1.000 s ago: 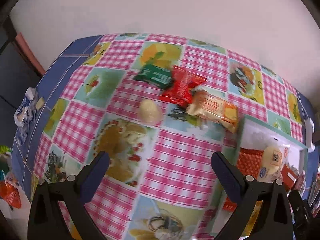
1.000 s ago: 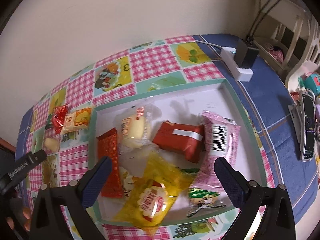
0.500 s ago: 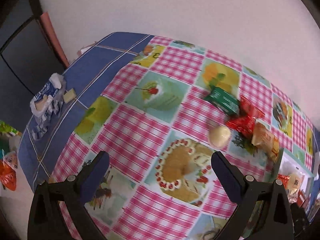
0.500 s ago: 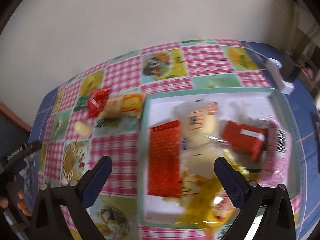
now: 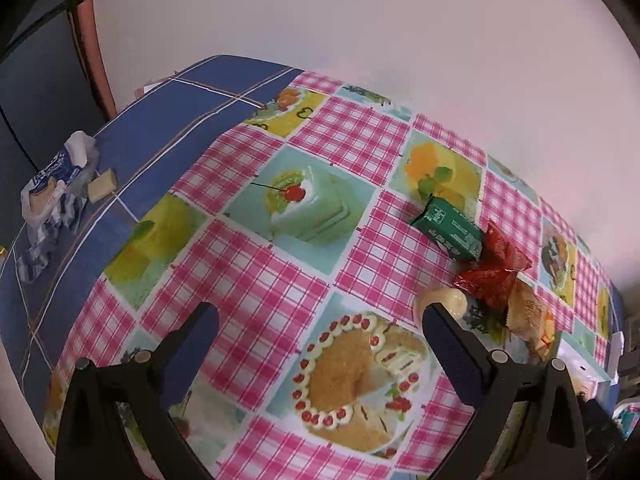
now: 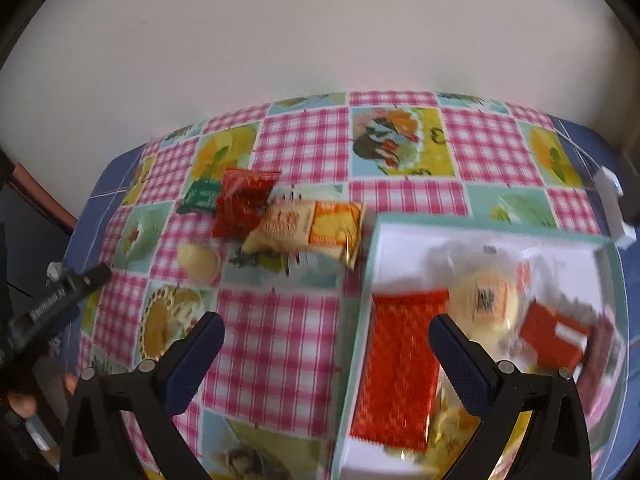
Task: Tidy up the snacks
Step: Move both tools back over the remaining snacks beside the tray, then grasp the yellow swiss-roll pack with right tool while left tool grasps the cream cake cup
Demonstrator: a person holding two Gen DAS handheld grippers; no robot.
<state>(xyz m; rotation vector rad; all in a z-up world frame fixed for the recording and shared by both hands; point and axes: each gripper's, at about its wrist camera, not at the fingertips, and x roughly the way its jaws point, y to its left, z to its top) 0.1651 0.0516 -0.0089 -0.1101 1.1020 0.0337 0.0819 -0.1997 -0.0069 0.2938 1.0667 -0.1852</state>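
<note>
Both jaws stand wide, holding nothing. My right gripper (image 6: 326, 344) hangs over the cloth beside the tray (image 6: 370, 240); the loose orange pack (image 6: 308, 226) lies ahead, long axis crosswise, nearer it than my left gripper (image 5: 320, 332).

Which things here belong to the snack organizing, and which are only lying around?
Job: white tray with teal rim; green snack packet; red crinkly packet; orange-yellow packet; round pale bun.
Lying about: blue-white tissue pack; white power strip.
</note>
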